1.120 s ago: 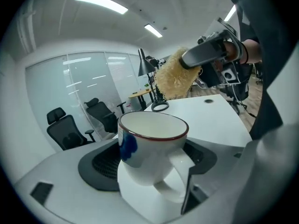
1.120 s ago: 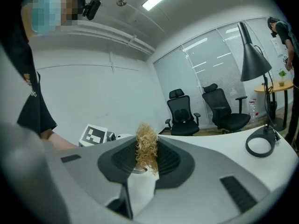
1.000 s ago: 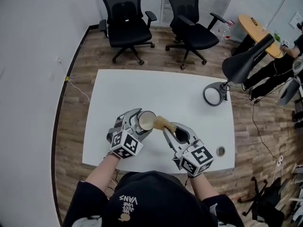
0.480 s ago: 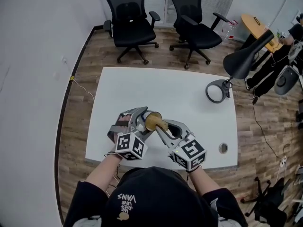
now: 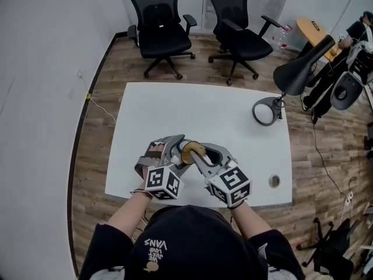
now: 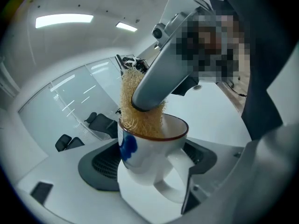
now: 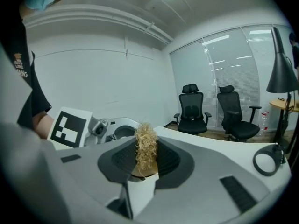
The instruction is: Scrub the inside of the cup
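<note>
A white cup (image 6: 148, 155) with a blue mark and a brown rim sits tilted between the jaws of my left gripper (image 6: 150, 166), which is shut on it. A tan fibrous scrubber (image 6: 136, 110) is pushed into the cup's mouth. In the head view the cup (image 5: 182, 147) and the scrubber (image 5: 194, 151) meet above the table's front part, between my left gripper (image 5: 172, 155) and my right gripper (image 5: 202, 157). My right gripper (image 7: 145, 161) is shut on the scrubber (image 7: 146, 149). The cup's inside is mostly hidden by the scrubber.
The white table (image 5: 192, 109) carries a desk lamp with a round base (image 5: 265, 113) and a dark shade (image 5: 298, 76) at the right. A round cable hole (image 5: 274, 182) lies near the front right edge. Two black office chairs (image 5: 161, 32) (image 5: 239, 28) stand behind the table.
The right gripper has moved left and carried the scrubber from beside the rim into the cup's mouth. Both grippers have drawn closer together.
</note>
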Available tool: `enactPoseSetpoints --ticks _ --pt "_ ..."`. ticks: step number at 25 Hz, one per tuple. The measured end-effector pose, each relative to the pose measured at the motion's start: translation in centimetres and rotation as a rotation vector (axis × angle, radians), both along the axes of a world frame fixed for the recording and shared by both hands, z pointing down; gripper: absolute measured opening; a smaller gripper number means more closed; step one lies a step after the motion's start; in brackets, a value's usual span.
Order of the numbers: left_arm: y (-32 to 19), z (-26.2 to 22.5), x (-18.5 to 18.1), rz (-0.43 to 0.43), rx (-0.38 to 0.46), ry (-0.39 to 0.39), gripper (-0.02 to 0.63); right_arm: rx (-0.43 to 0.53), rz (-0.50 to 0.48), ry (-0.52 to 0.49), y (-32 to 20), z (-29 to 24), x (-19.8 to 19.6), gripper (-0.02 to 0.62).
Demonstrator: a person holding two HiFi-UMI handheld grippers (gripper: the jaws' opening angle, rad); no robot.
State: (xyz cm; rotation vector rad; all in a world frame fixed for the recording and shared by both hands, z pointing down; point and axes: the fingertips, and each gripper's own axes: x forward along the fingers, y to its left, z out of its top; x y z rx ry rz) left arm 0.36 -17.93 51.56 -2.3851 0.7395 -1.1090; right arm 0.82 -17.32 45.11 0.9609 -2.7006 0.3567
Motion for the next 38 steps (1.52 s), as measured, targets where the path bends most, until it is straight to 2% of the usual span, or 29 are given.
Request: enactPoseSetpoints --ticks 5,10,13,20,26,28,31,35,38 --pt "-0.4 -0.1 0.0 -0.008 0.004 0.004 0.379 -0.036 0.034 0.051 0.2 1.2 0.9 0.092" --pt "-0.2 0.0 -0.3 -0.005 0.005 -0.001 0.379 -0.082 -0.032 0.04 1.9 1.7 -1.0 0.091" --pt "0.1 0.2 0.1 0.007 -0.001 0.006 0.379 -0.078 -0.055 0.019 1.9 1.3 -1.8 0.091" --pt "1.0 0.2 0.9 0.026 -0.005 0.027 0.379 -0.068 0.051 0.052 0.0 1.3 0.5 0.092" --pt "0.3 0.4 0.1 0.007 -0.019 0.028 0.379 -0.119 0.049 0.054 1.1 2.4 0.3 0.092" --pt "0.0 0.5 -0.1 -0.006 -0.028 0.044 0.379 -0.126 0.03 0.025 1.6 2.4 -0.2 0.091" --pt "-0.7 0.4 -0.1 -0.032 -0.062 0.107 0.379 -0.124 0.029 -0.094 1.7 1.4 -0.3 0.092" --pt "-1.4 0.6 -0.2 -0.068 -0.121 0.205 0.379 -0.14 0.095 -0.27 0.8 0.2 1.2 0.092" --pt "-1.9 1.2 -0.2 -0.093 -0.173 0.283 0.379 -0.135 0.143 -0.303 0.3 0.1 2.5 0.092"
